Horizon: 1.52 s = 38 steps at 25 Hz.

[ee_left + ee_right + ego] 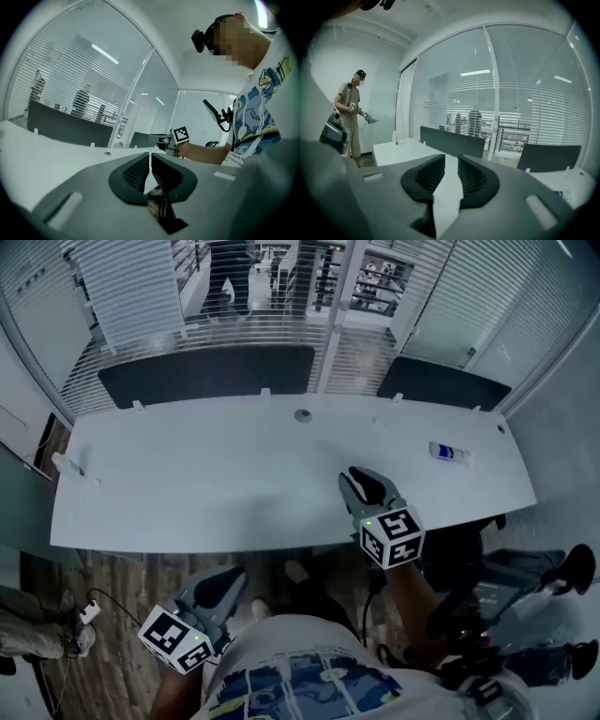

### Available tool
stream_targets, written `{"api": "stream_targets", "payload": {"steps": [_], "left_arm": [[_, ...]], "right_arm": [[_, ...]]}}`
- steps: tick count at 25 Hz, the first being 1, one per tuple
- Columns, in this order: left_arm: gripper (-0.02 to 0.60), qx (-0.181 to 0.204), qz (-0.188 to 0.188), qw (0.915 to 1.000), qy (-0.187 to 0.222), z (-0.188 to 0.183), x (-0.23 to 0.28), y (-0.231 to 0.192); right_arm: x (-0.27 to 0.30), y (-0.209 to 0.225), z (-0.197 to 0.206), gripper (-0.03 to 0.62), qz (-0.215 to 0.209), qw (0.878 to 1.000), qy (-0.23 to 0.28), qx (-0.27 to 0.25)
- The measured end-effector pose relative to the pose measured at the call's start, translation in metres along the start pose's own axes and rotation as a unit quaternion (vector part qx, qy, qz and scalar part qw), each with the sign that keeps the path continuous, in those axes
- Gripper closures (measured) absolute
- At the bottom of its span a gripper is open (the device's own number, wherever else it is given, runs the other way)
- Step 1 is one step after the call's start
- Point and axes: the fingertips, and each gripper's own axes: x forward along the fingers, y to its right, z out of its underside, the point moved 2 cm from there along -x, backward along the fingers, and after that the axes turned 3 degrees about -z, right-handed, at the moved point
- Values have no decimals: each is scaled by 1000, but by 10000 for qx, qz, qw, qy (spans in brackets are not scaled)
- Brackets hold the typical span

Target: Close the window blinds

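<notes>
Judging by see-through slats, the blinds [141, 296] remain unclosed; right gripper [362, 486] fingers are held apart, left gripper [221, 583] fingers together.

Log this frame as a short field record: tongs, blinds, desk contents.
left tongs: shut, nothing between them, held low in front of the desk
right tongs: open, empty, above the desk's near edge
blinds: slats let the room beyond show through; neither gripper touches them
desk: white, mostly bare
divider panels: dark, along the desk's far edge
small white-and-blue item: lying on the desk's right end
</notes>
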Motion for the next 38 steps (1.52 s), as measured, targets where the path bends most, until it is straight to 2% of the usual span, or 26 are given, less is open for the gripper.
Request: {"api": "stream_targets", "payload": {"steps": [8, 14, 21, 26, 29, 32, 38], "left_arm": [[561, -133, -449, 9988, 129, -32, 42, -31], [560, -118, -772, 9965, 283, -58, 76, -50], [560, -190, -1333, 9904, 309, -73, 83, -69], [560, -263, -1625, 9860, 264, -76, 85, -75], [560, -329, -1828, 9822, 281, -76, 84, -82], [560, -401, -1954, 9795, 288, -75, 87, -86], [560, -526, -2105, 9758, 284, -70, 98, -92]], "right_arm": [[95, 106, -48, 522, 360, 9991, 240, -12], [169, 174, -79, 522, 349, 9987, 364, 35], [240, 234, -124, 522, 614, 9963, 596, 12], [279, 282, -139, 522, 938, 9939, 584, 23], [298, 296, -148, 522, 1087, 9921, 620, 77], [313, 306, -153, 515, 1150, 9904, 712, 286], [326, 331, -168, 457, 1218, 9808, 1099, 1055]]}}
